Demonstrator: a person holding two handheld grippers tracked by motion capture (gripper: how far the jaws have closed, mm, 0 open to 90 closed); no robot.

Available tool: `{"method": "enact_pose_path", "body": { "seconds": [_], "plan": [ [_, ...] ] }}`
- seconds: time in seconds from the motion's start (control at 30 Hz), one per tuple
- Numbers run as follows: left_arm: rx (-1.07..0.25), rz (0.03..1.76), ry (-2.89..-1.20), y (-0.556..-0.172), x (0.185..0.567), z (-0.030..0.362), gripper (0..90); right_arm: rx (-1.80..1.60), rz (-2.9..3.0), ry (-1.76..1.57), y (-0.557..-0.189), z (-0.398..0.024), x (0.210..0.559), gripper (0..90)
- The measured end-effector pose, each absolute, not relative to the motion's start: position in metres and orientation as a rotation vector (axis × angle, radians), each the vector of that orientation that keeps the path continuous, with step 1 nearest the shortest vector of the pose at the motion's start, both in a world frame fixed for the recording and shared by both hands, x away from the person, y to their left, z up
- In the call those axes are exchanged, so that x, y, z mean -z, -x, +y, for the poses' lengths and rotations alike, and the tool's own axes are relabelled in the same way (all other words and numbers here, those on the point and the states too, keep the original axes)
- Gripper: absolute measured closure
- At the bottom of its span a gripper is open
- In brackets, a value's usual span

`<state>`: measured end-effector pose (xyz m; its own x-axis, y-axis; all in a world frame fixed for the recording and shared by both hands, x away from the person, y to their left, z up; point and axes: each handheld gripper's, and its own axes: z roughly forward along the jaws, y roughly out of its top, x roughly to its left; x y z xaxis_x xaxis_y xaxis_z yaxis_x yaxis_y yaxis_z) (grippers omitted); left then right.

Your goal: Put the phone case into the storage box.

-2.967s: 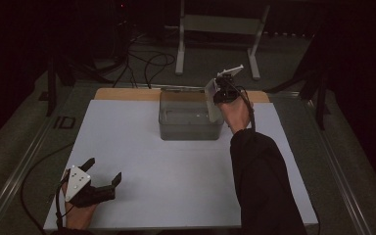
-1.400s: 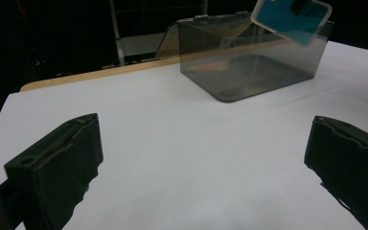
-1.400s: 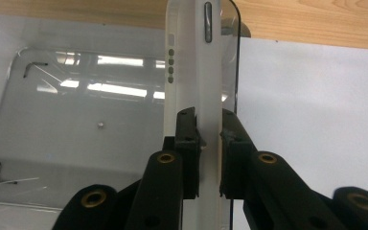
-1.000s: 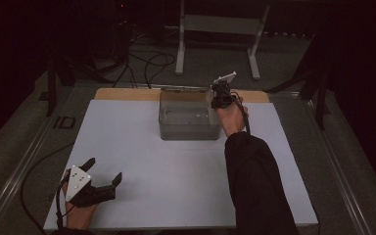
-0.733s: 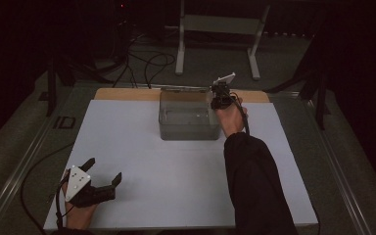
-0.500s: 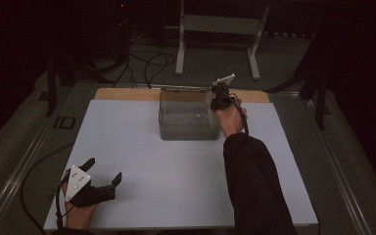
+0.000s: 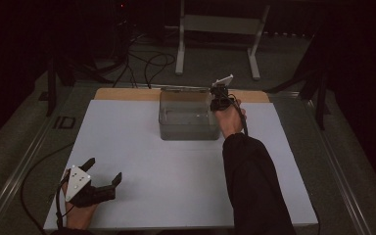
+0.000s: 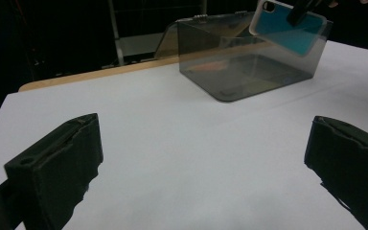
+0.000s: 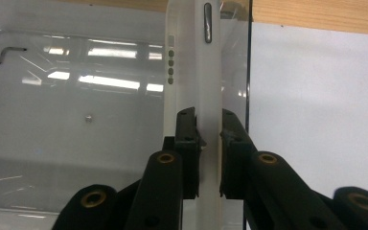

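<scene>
Right tongs [image 9: 208, 143] are clamped edge-on across a phone [image 9: 196, 72] in a pale case; the pads press on both of its faces. Seen from the left gripper view, the phone [image 8: 287, 21] has a teal back and hangs tilted over the right end of the clear bin [image 8: 249, 67], its lower part apparently already past the rim. In the high view the right tongs [image 7: 220, 95] sit at the bin's [image 7: 188, 120] far right corner.

Progress, as judged: the work looks like placing the phone in the bin. Pick-up and carry appear done; the phone is at the bin but not yet let go. Left to do: lower it further, open the pads, withdraw. Bin floor looks bare apart from a small screw-like dot; reflections make this uncertain.

Left tongs [image 7: 100, 183] rest well away from the bin, at the near left corner of the counter [image 7: 142, 147], spread wide with nothing between the pads [image 8: 57, 163].

Surface: white sheet covering the counter, with a wooden strip [image 7: 127, 94] showing just behind the bin.

Room: dim. Beyond the bin, a grey floor with loose cables [image 7: 147, 63] and a metal stand [image 7: 218, 29]. Surroundings otherwise too dark to read.
</scene>
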<state>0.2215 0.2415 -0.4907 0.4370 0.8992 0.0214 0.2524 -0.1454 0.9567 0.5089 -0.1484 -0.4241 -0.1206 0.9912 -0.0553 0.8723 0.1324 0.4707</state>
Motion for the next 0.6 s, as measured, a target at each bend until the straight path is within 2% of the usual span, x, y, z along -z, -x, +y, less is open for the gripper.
{"method": "enact_pose_path", "body": {
  "seconds": [0.6],
  "plan": [
    [-0.781,1.018,-1.655,-0.2216,0.4908,0.2412,0.7,-0.439,2.05,-1.804,-0.5094,-0.1475,0.4262,80.8]
  ]
}}
